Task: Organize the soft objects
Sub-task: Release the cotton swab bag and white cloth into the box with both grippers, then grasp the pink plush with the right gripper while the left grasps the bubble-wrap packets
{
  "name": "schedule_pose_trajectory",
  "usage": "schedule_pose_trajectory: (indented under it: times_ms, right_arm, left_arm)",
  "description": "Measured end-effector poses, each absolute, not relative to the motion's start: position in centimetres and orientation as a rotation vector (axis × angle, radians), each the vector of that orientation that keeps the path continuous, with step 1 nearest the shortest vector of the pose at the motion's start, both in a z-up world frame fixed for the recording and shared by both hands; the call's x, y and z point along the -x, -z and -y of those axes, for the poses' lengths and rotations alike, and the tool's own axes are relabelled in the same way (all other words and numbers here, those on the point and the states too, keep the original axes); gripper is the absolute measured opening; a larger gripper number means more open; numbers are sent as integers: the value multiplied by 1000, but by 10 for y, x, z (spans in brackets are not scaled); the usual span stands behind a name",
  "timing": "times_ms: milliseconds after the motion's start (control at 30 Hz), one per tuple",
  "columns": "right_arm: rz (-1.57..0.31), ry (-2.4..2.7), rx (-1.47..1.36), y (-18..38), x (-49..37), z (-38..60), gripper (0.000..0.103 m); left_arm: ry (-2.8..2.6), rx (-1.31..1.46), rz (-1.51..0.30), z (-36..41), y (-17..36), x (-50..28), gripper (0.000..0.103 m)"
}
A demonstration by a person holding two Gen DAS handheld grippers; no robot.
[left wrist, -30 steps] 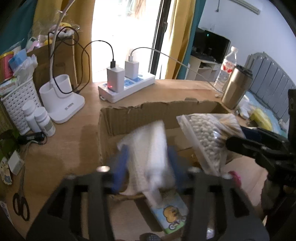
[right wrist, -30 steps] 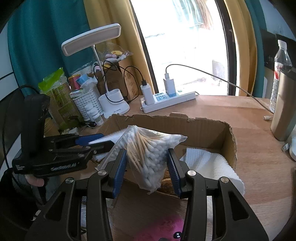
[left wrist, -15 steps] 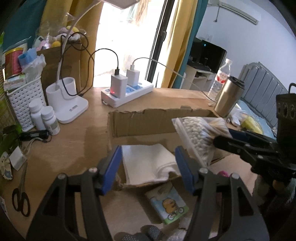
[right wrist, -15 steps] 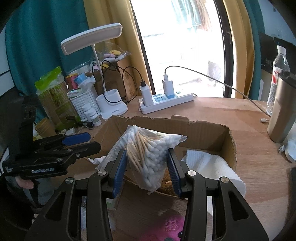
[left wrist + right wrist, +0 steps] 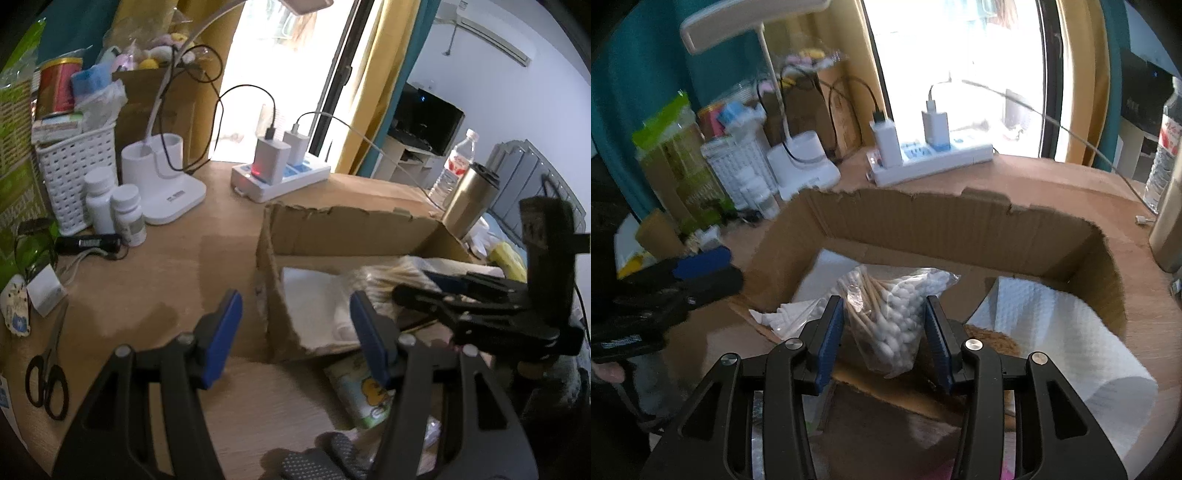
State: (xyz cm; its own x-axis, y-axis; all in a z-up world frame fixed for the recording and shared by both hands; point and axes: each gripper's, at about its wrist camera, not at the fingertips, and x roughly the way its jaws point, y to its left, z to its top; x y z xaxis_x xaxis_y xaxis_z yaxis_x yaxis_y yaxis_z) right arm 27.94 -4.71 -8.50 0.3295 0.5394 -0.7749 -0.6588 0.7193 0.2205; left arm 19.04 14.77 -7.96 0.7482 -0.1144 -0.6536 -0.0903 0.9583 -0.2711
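— Over the cardboard box, what is your right gripper carrying?

— Your right jaws pinch the clear bag of cotton swabs, hanging just inside the box's near wall. A folded white paper towel drapes over the box's right corner.

— And your left gripper?

— Your left jaws stand wide apart with nothing between them, straddling the box's left wall. Another white towel lies inside the box. A cartoon tissue pack sits on the desk just outside the box.
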Motion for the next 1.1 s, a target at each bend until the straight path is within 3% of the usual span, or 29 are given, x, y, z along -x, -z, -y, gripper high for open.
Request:
schedule_pose_trajectory:
  times_ms: [233,400,667,767,1100]
  right_arm:
    - [-976,-761,172,91,-278,38,51]
    - [-951,-757,163,82,-272,38,66]
    - [-886,-773,166,61,-254,44,70]
    - [-870,-773,168,55,-248,49,71]
    - [-828,-743,158,37,-228,66,71]
  left_arm:
    - [16,307,-718,-152,79,-184,62]
    - [20,305,-704,-151,76,-176,63]
    - [27,293,-675,-143,68,-161,64]
    - [32,291,-671,-137,67,-157,74]
    - [47,262,-647,-117,60,-136,76]
